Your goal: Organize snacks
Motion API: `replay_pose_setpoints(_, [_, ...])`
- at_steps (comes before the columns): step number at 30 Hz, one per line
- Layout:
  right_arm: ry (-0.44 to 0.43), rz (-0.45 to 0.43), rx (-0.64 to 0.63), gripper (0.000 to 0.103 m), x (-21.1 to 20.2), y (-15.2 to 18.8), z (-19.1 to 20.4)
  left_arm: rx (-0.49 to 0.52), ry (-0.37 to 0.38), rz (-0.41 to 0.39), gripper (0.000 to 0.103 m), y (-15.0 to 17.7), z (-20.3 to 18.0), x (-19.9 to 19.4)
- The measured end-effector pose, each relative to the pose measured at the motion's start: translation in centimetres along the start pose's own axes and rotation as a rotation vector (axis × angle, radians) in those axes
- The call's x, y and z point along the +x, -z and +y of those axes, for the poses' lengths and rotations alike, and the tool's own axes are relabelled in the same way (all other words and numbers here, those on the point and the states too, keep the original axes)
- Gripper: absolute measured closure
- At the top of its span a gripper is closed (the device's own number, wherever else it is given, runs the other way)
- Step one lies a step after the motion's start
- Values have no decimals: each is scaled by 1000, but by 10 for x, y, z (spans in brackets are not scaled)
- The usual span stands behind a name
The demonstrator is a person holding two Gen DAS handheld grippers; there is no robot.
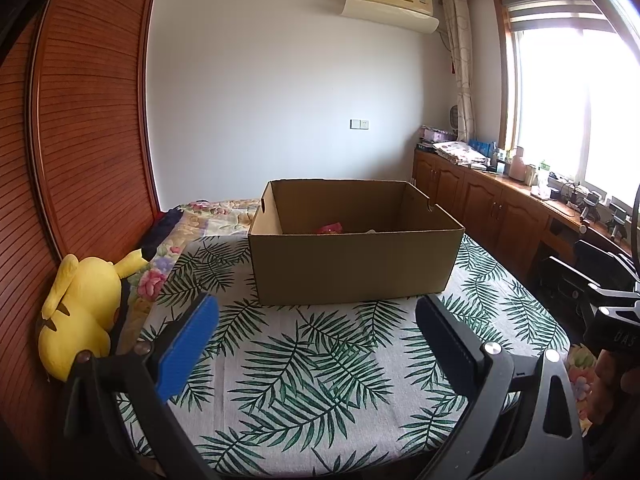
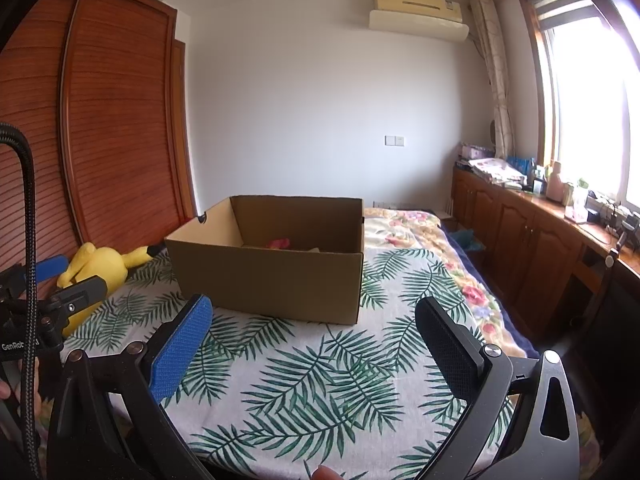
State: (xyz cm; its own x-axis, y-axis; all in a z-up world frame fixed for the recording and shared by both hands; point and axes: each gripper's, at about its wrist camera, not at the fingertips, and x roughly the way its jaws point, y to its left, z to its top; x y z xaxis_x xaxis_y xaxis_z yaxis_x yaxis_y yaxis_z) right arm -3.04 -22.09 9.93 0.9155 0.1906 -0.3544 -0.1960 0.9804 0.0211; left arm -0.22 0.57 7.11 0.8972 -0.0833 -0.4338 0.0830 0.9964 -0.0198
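Note:
An open cardboard box [image 1: 352, 264] stands on the leaf-print cloth [image 1: 304, 368] on the bed. Inside it a red snack packet [image 1: 329, 228] peeks over the near wall; the rest of the inside is hidden. The box [image 2: 272, 276] and the red packet [image 2: 279, 243] also show in the right wrist view. My left gripper [image 1: 316, 308] is open and empty, held above the cloth in front of the box. My right gripper [image 2: 314, 312] is open and empty, in front of the box and to its right. The left gripper also shows at the left edge of the right wrist view [image 2: 76, 280].
A yellow plush toy [image 1: 80, 316] lies at the left by the wooden wardrobe [image 1: 88, 120]. A floral blanket [image 2: 432, 248] covers the bed beyond the cloth. Wooden cabinets [image 2: 532, 248] with clutter on top run under the window at the right.

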Motion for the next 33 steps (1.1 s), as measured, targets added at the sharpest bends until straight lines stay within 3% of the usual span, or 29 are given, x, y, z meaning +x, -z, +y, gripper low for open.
replay_pose_setpoints(33, [-1,1,8,0,-1,2,-3,-1,1,1,3,1,-1,0])
